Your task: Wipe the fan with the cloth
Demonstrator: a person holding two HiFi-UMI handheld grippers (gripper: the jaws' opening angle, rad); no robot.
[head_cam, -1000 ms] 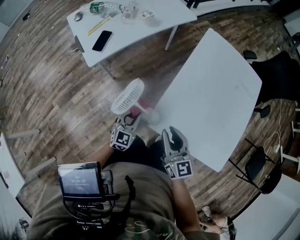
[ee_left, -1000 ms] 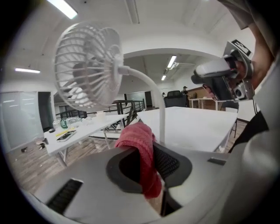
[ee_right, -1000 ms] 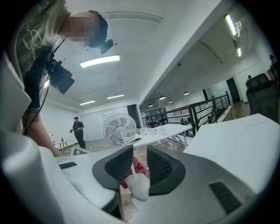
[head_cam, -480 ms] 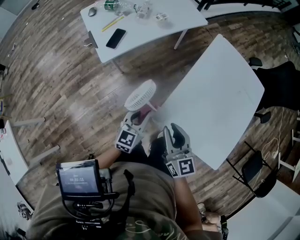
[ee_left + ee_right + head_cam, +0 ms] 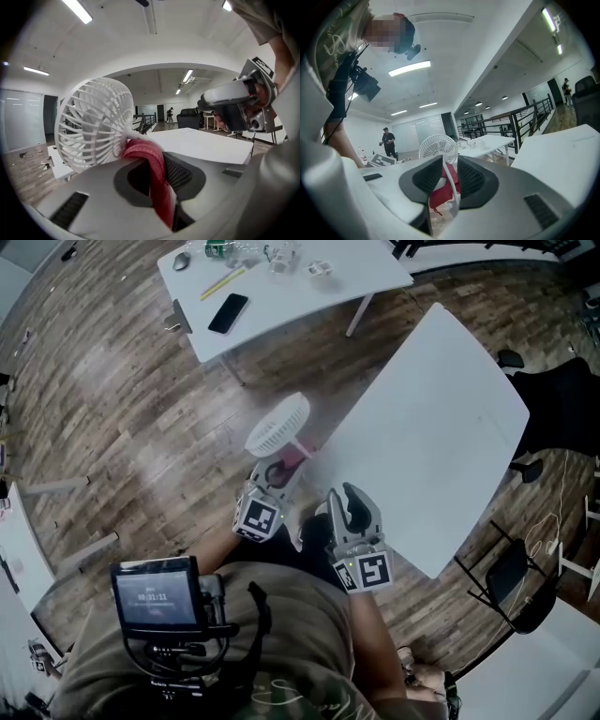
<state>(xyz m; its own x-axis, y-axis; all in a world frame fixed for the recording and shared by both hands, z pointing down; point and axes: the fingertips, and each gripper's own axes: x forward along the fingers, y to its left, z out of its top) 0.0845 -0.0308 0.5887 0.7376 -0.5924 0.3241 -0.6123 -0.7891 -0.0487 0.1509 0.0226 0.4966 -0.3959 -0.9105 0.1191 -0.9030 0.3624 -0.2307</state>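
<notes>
A small white fan (image 5: 277, 425) hangs in the air off the near corner of the big white table (image 5: 441, 427). Just below its round grille a red cloth (image 5: 289, 463) is bunched against the fan's neck. My left gripper (image 5: 270, 480) is shut on that cloth. In the left gripper view the cloth (image 5: 151, 165) fills the jaws, with the grille (image 5: 91, 129) close on the left. My right gripper (image 5: 349, 502) is beside the left one. In the right gripper view the fan's thin white stem (image 5: 447, 176) runs down between its jaws, which are shut on it.
A second white table (image 5: 281, 296) at the top carries a black phone (image 5: 230, 312), a yellow pencil and a bottle. Black chairs (image 5: 562, 390) stand at the right. Wooden floor lies under the fan. A person (image 5: 387, 143) stands far off in the right gripper view.
Both grippers have risen a little, and the fan and red cloth came up with them. The fan's grille now sits slightly higher in the head view.
</notes>
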